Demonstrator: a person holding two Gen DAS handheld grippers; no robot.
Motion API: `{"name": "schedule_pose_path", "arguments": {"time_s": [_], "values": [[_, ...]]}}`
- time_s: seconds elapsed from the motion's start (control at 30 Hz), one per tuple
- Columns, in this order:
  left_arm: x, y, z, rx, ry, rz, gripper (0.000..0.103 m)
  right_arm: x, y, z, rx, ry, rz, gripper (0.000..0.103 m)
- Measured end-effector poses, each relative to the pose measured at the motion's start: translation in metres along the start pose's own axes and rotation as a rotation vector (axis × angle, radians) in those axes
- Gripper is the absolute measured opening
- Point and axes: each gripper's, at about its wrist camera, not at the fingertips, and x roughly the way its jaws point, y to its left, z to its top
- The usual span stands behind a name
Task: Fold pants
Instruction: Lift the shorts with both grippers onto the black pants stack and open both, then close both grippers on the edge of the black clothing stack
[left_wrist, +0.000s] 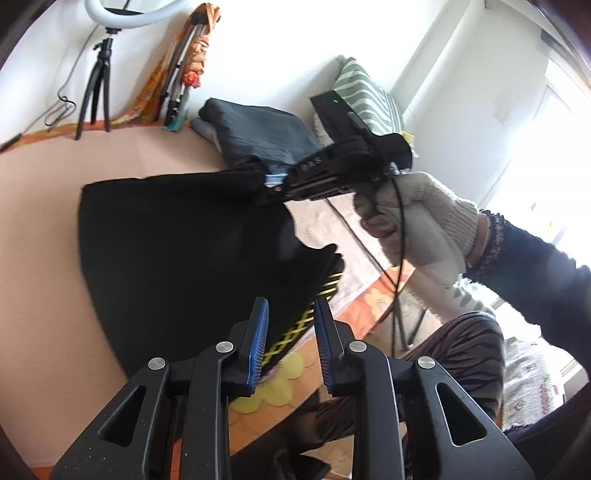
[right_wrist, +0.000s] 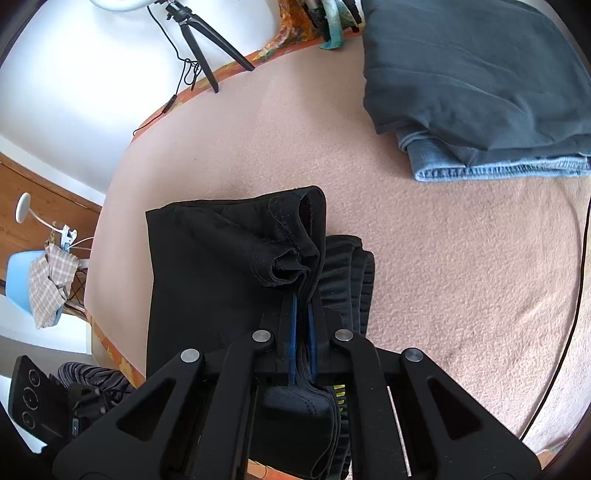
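Note:
Black pants (left_wrist: 177, 251) lie partly folded on the pink-covered table (left_wrist: 44, 229), with a yellow-patterned waistband (left_wrist: 314, 310) at the near edge. My left gripper (left_wrist: 291, 314) is open and empty, just above that waistband. My right gripper (left_wrist: 273, 188) is shut on a bunched fold of the black pants (right_wrist: 236, 266) and holds it lifted above the rest of the garment. In the right wrist view the blue pads (right_wrist: 294, 325) pinch the fabric, with the right gripper (right_wrist: 303, 299) pointing along the table.
A folded stack of dark grey pants (right_wrist: 472, 74) over blue jeans (right_wrist: 498, 170) sits at the far right of the table. A tripod (left_wrist: 98, 85) with a ring light stands at the back edge. A black cable (right_wrist: 576, 295) runs along the right side.

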Motion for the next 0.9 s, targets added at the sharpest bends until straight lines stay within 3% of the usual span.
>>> {"name": "schedule_pose_path", "arguments": {"time_s": [0.2, 0.27, 0.33, 0.4, 0.57, 0.77, 0.9], "values": [[0.011, 0.042, -0.006, -0.068, 0.022, 0.096, 0.023, -0.001, -0.016, 0.001, 0.074, -0.029, 0.135, 0.007], [0.017, 0.052, -0.008, -0.094, 0.042, 0.103, 0.023, -0.002, -0.015, -0.003, 0.049, -0.025, 0.093, 0.013], [0.025, 0.058, -0.006, -0.081, 0.068, 0.139, 0.023, -0.009, -0.011, -0.011, 0.010, -0.037, 0.032, 0.033], [0.031, 0.065, -0.005, -0.081, 0.085, 0.149, 0.023, -0.022, -0.008, -0.024, -0.012, -0.056, 0.017, 0.044], [0.039, 0.083, -0.005, -0.084, 0.119, 0.201, 0.023, -0.041, 0.001, -0.066, -0.035, -0.070, 0.013, 0.045], [0.041, 0.094, 0.000, -0.080, 0.095, 0.240, 0.023, -0.017, 0.009, -0.113, -0.148, 0.008, -0.179, 0.035], [0.039, 0.097, 0.001, -0.102, 0.098, 0.225, 0.023, -0.012, 0.007, -0.130, -0.160, 0.057, -0.157, 0.035]]}}
